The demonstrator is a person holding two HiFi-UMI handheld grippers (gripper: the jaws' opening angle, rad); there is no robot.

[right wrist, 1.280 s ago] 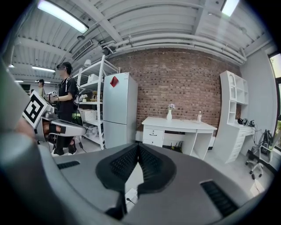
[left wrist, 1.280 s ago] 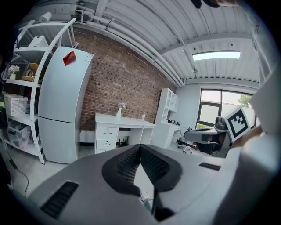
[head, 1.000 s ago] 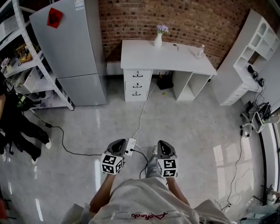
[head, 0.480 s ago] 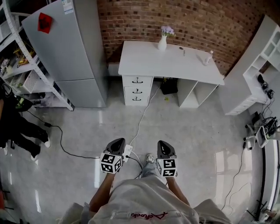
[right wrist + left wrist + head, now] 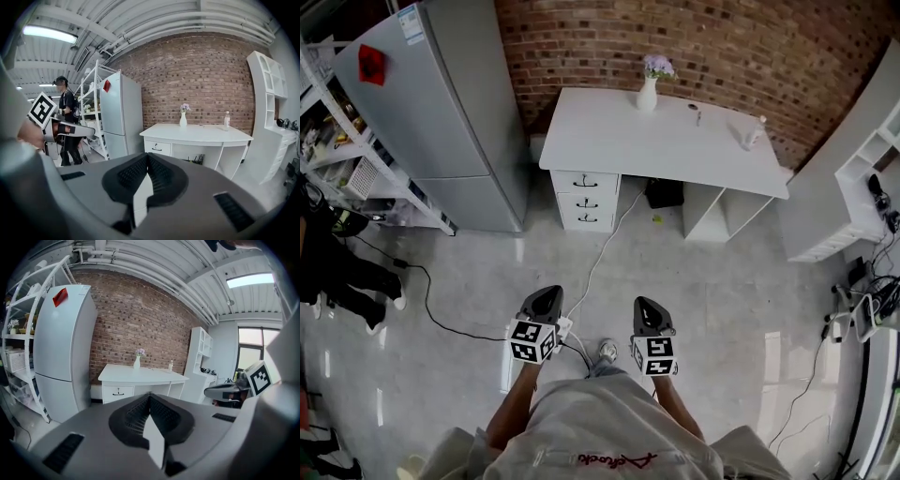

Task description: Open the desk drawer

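A white desk [image 5: 666, 141] stands against the brick wall, well ahead of me across the floor. Its stack of three drawers [image 5: 584, 201] sits under the left end, all closed, each with a dark handle. My left gripper [image 5: 546, 300] and right gripper [image 5: 646, 310] are held side by side in front of the person's body, both pointing at the desk and far short of it. In the left gripper view the left gripper [image 5: 150, 397] has its jaws together with nothing in them, and the top drawer [image 5: 118, 392] shows beyond. The right gripper [image 5: 148, 157] is likewise shut and empty, facing the desk [image 5: 197, 133].
A grey fridge [image 5: 441, 112] stands left of the desk, with a white shelf rack [image 5: 356, 159] and a person [image 5: 337, 253] further left. A white bookshelf [image 5: 862, 169] fills the right. A cable and power strip [image 5: 564, 325] lie on the floor by my left gripper. A vase [image 5: 649, 92] and a bottle [image 5: 757, 131] stand on the desk.
Both grippers have been carried forward together towards the desk, which now looks larger and nearer. Their jaws have stayed shut.
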